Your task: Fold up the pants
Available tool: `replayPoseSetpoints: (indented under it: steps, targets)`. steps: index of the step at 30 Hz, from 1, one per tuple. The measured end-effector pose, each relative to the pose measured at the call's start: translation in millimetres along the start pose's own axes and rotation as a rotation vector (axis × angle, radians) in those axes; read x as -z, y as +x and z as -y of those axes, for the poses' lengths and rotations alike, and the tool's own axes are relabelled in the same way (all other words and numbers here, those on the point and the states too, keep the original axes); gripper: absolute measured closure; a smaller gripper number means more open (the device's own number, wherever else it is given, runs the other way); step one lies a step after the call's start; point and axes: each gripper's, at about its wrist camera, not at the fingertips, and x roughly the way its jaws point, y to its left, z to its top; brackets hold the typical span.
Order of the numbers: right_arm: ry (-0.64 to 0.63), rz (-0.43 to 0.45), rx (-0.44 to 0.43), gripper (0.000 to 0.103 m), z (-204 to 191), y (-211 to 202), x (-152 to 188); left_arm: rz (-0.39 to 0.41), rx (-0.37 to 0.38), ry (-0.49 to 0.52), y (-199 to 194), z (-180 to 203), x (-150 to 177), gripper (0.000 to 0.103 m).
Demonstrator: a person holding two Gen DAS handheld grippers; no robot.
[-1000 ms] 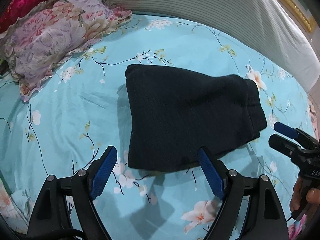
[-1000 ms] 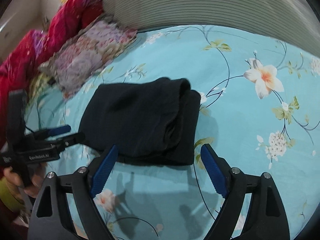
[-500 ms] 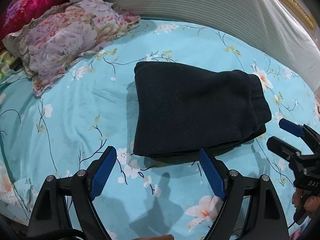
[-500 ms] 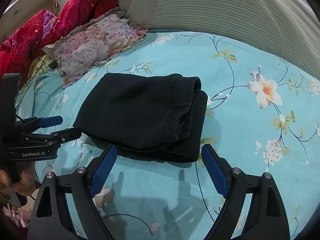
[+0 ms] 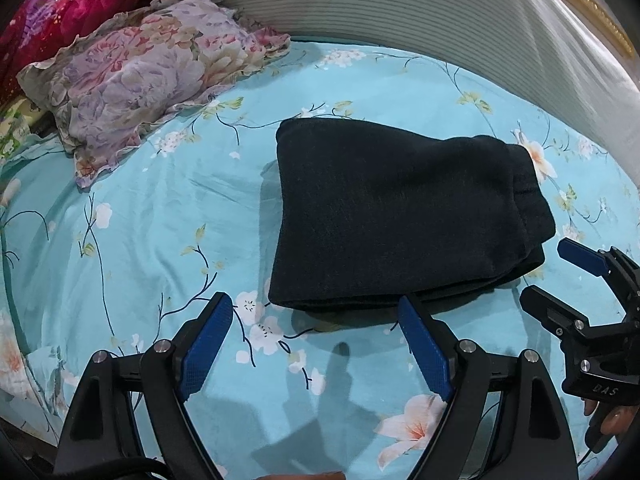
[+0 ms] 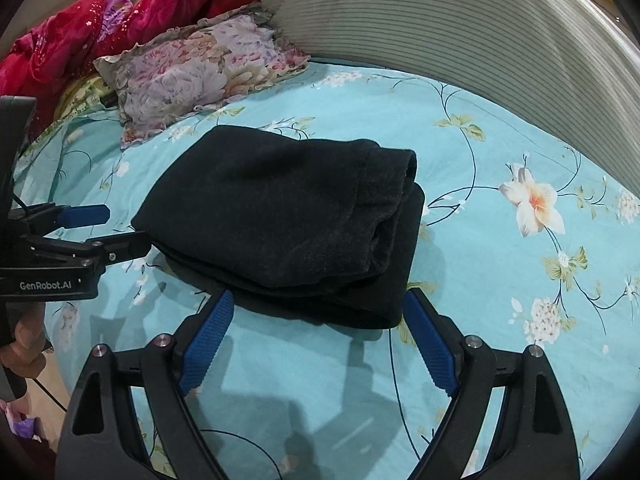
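On the bed (image 5: 132, 240), the pants (image 5: 400, 216) are lying folded just beyond your left gripper (image 5: 316, 338) and right gripper (image 6: 318, 334); both fingers are spreading empty, so folding is looking finished.

Bed (image 5: 168, 216) in turquoise floral sheet carries folded black pants (image 5: 400, 216) at centre, ruffled floral pillow (image 5: 136, 76) near striped headboard bolster (image 5: 420, 12).
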Motion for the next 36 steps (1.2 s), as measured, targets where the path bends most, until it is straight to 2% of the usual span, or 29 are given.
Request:
replayPoseSetpoints:
  steps: [36]
  targets:
    - [0.046, -0.022, -0.01, 0.016, 7, 13, 0, -0.015, -0.017, 0.015, 14, 2, 2, 0.017]
